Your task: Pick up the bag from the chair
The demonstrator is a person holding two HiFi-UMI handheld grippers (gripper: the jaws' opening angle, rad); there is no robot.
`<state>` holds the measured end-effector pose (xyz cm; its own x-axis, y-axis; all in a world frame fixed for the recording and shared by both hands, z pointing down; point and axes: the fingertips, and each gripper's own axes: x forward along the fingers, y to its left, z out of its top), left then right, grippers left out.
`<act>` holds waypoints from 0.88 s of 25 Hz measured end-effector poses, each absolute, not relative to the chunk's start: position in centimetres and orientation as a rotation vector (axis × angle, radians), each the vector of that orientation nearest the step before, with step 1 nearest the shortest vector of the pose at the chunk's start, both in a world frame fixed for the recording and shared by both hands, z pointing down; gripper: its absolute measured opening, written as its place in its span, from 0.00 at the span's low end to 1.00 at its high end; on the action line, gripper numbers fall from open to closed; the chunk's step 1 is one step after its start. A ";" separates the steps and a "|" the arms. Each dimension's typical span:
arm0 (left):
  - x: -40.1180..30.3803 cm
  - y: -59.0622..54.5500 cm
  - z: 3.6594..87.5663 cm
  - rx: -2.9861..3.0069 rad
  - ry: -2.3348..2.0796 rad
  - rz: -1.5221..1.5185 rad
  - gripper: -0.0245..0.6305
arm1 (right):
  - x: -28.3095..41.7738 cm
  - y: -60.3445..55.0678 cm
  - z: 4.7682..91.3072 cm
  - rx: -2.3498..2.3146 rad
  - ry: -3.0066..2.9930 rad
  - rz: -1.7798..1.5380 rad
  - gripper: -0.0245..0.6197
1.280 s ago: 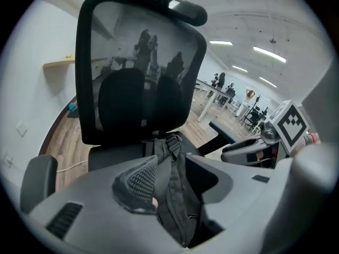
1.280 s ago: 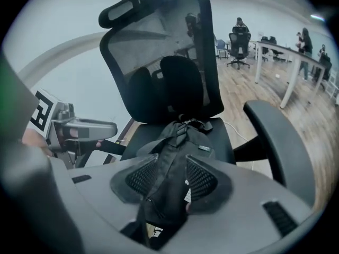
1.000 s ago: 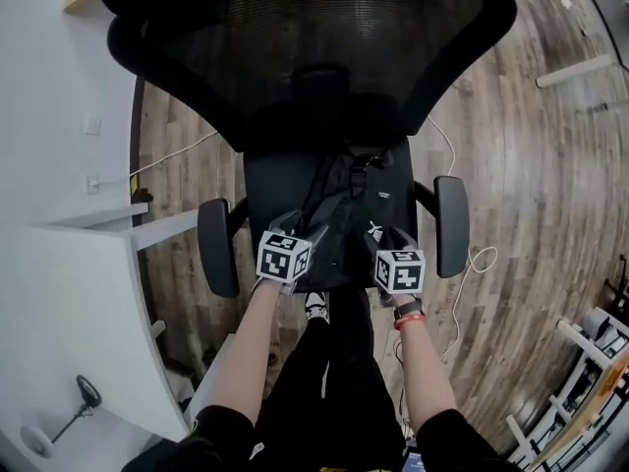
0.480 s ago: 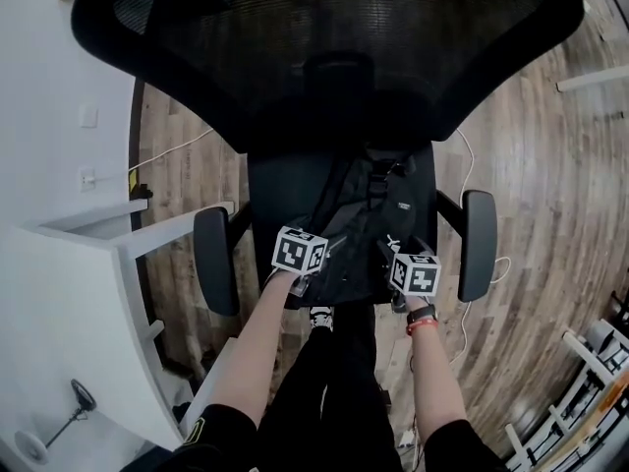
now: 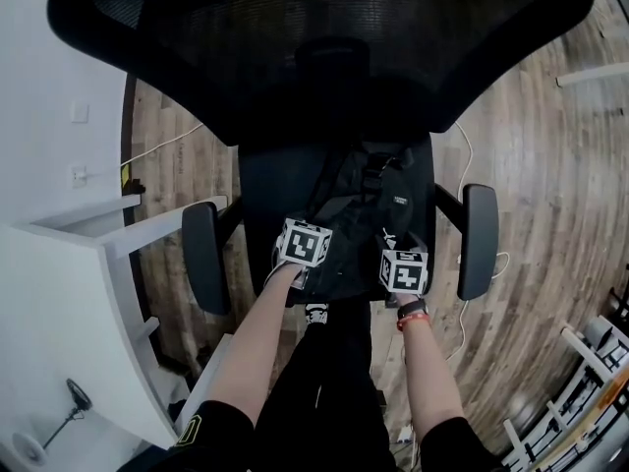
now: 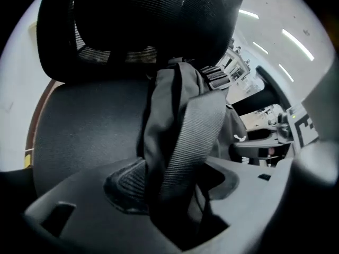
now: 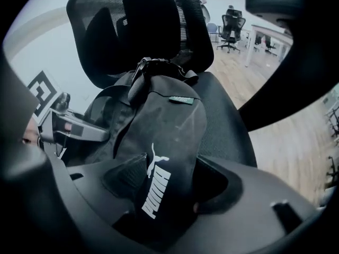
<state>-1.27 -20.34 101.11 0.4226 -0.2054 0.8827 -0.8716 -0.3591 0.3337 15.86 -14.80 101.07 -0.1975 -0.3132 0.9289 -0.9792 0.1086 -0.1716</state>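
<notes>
A black bag point(image 5: 378, 200) lies on the black office chair's seat point(image 5: 267, 180), its top against the backrest. My left gripper point(image 5: 310, 251) is at the bag's near left edge. In the left gripper view a grey webbing strap point(image 6: 190, 126) runs between the open jaws of the left gripper point(image 6: 177, 181), which have just been closing around it. My right gripper point(image 5: 404, 266) is at the near right edge. In the right gripper view the bag's padded part with a white logo point(image 7: 159, 187) sits between the open jaws of the right gripper point(image 7: 169, 184), which have also been closing.
The mesh backrest point(image 5: 324, 37) looms over the seat, with armrests at left point(image 5: 201, 256) and right point(image 5: 479, 241). A white desk point(image 5: 59, 303) stands at the left. A white cable point(image 5: 462, 273) trails on the wooden floor at the right. The person's legs are below the seat's front edge.
Both grippers have sunk onto the near end of the bag, and the strap and the padded part now lie between their jaws. The chair fills more of the head view.
</notes>
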 end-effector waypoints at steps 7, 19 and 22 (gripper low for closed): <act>-1.4 -20.1 99.7 1.783 -0.893 0.917 0.15 | 13.3 -15.2 100.0 1.221 -1.697 1.270 0.27; -1.3 -19.5 93.3 1.830 -0.947 0.866 0.12 | 11.9 -16.1 92.8 1.286 -1.759 1.277 0.27; -1.5 -19.2 91.1 1.848 -0.969 0.841 0.12 | 11.5 -16.0 91.0 1.284 -1.788 1.279 0.27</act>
<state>-1.52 -19.24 91.07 0.4703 -0.2852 0.8351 -0.8670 -0.3259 0.3770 11.52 -16.02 90.96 -0.3623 -0.3656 0.8574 -0.9295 0.0737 -0.3613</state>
